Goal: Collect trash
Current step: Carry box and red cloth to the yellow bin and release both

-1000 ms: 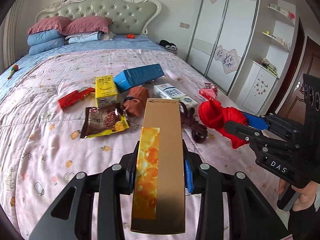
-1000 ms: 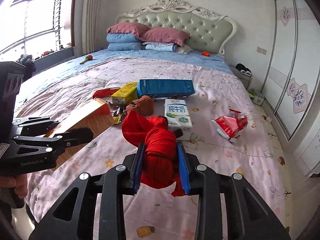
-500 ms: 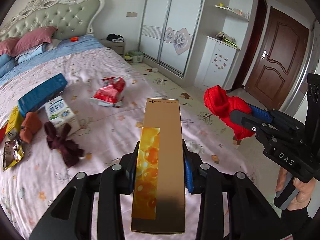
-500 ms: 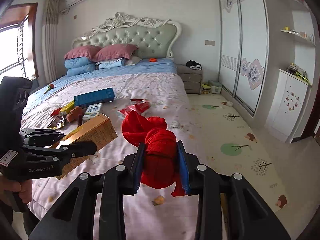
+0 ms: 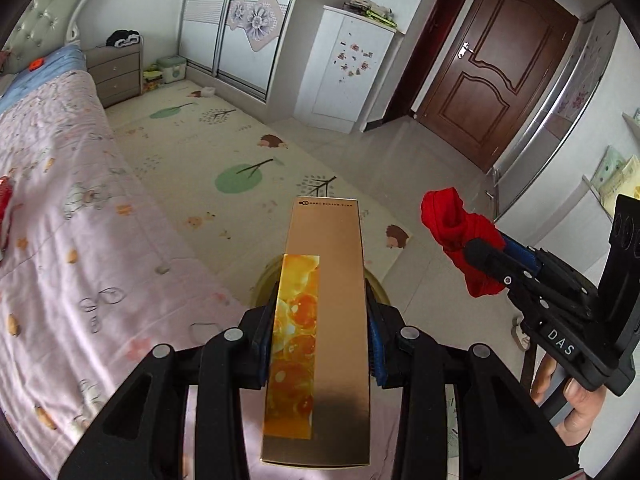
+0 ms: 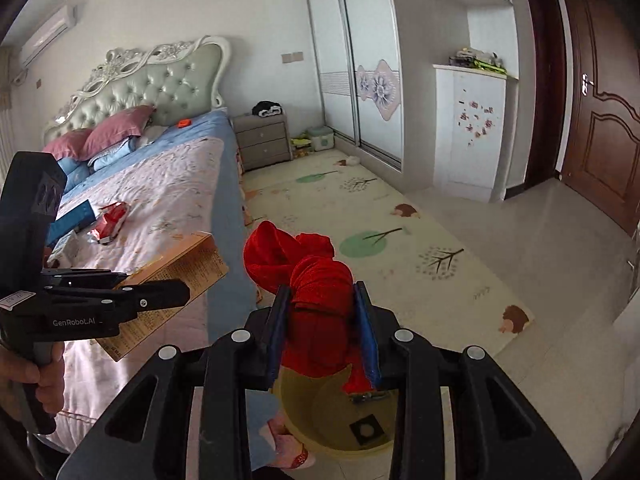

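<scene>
The left gripper [image 5: 322, 332] still pinches the long gold carton [image 5: 325, 320] by its sides, and the right gripper [image 6: 324, 332] still squeezes the bundled red cloth [image 6: 316, 280]. A second ago both hung over the littered pink quilt [image 5: 60, 240]; now they have swung off the bed's foot, above the cartoon play mat [image 6: 400, 248]. A yellow bin [image 6: 332, 412], unseen earlier, sits on the floor directly under the cloth. The red snack wrapper [image 6: 112, 218] remains on the bed.

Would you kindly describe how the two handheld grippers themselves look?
Both are matte black plastic with silver rivets and blue pads inside the fingers. The left gripper carries white "GenRobot.AI" lettering, the right gripper carries "DAS". Each has a boxy black upright block behind its handle.
</scene>
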Available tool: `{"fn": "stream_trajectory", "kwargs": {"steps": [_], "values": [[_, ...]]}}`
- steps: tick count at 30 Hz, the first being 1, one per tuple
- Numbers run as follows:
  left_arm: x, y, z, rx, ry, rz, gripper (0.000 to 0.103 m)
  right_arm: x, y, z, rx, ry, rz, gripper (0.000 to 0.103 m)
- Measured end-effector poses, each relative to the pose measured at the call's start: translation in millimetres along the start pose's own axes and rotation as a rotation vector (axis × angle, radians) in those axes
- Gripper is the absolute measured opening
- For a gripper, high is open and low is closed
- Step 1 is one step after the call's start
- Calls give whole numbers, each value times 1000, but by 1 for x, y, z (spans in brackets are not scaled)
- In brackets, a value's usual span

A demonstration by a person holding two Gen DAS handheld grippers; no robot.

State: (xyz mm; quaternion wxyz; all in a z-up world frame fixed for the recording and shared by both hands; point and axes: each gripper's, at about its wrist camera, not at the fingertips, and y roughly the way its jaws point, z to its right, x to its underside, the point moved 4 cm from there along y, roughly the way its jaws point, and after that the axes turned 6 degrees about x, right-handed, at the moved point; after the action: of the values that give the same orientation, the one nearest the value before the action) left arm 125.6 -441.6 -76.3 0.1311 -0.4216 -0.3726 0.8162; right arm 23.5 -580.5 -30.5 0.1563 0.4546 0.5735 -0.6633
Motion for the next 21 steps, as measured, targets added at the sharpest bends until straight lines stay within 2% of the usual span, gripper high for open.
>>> {"fn": "stream_trajectory", "kwargs": {"steps": [6,14,16,17,19,20,21], "values": [[-8,55,11,28,-8,-81,37,18,26,34,18,55,-60,31],[-9,93,9,34,-27,-142,37,30,59,53,11,96,-122,31],[-9,96,8,35,-24,-155,37,33,68,57,10,112,-146,33],[-10,97,9,34,-19,-159,39,35,73,61,8,115,-164,39],[-12,98,9,13,-14,-150,65,37,80,65,9,117,-184,51],[-13,97,7,-15,-18,-135,85,38,81,66,19,113,-184,56],[-14,95,6,-31,-22,-122,89,39,81,67,32,110,-183,56]]}}
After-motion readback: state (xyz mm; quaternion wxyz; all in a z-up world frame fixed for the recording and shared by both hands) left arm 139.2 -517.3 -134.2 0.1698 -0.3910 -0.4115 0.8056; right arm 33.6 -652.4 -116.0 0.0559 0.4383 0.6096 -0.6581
